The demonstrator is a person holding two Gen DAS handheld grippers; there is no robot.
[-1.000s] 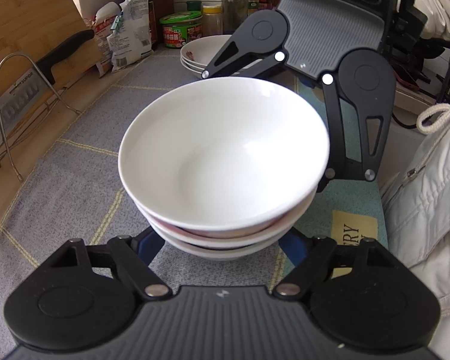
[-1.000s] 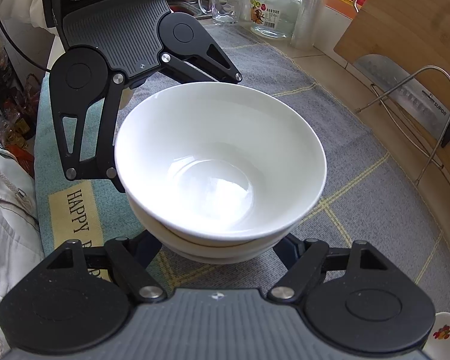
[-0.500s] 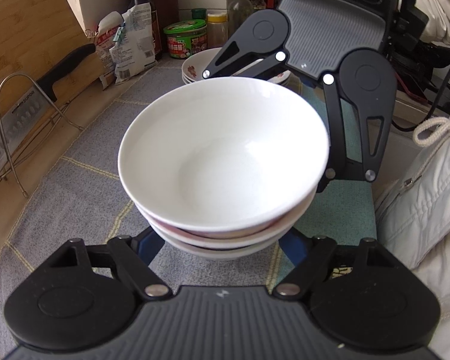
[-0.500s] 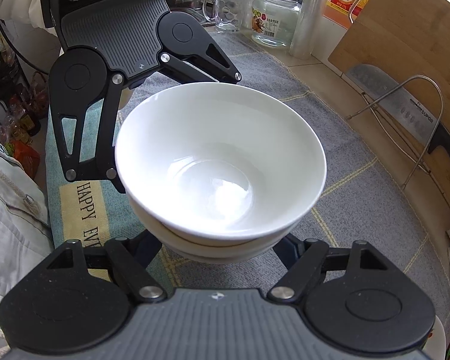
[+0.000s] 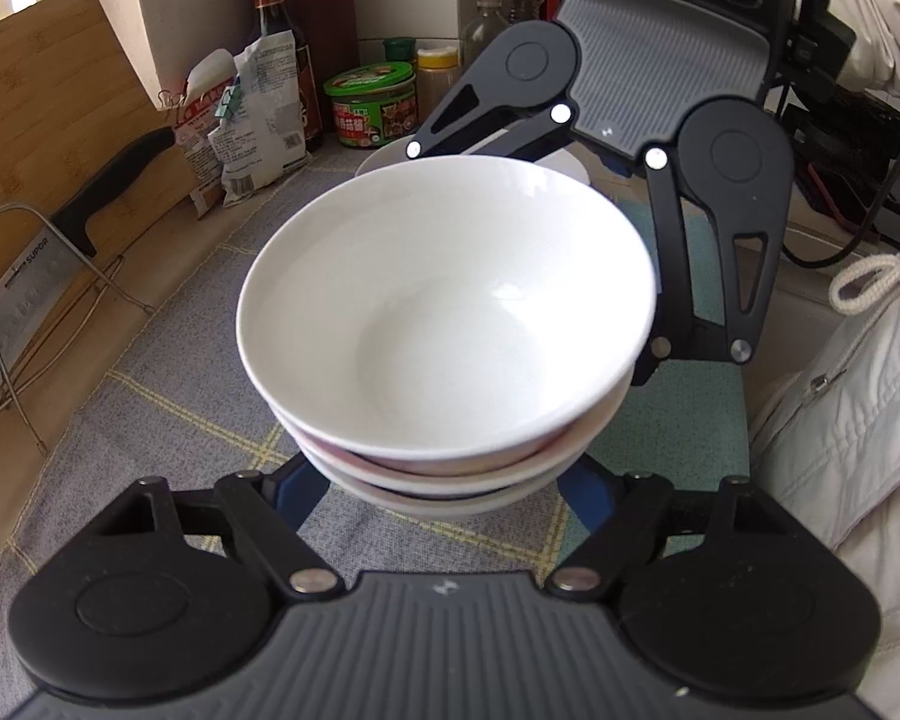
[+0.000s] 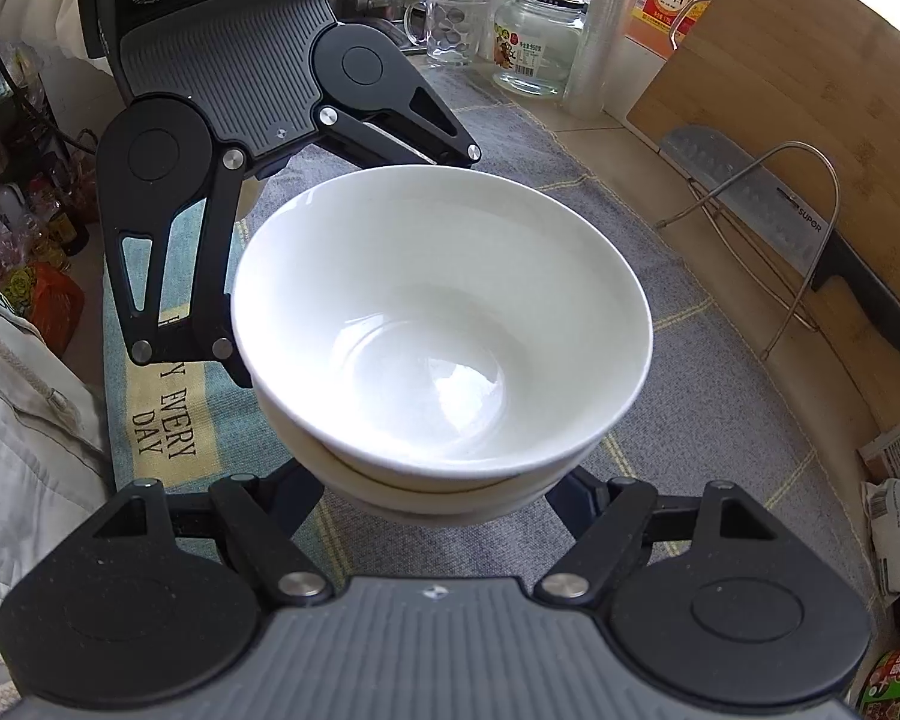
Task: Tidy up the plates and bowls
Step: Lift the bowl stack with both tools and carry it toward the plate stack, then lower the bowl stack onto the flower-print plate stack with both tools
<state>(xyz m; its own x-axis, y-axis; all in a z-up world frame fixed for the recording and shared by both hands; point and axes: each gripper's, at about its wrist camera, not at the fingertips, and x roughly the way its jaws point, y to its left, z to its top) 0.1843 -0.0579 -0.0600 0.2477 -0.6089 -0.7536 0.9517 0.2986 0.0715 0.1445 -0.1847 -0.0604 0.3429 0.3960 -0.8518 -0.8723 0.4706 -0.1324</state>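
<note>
Between both grippers, smooth round bowls (image 5: 444, 312).

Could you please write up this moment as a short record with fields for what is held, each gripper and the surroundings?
held: stack of white bowls, nested, top one empty
left gripper: closed on the stack's near side in its own view
right gripper: closed on the opposite side
surface: grey checked cloth
ahead of left: white plates, green-lidded tub
wall side: cleaver on wire rack, wooden board

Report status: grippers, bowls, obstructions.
Left gripper and right gripper both clamped on bowl stack. Stack clear of mat. Plates beyond it.
</note>
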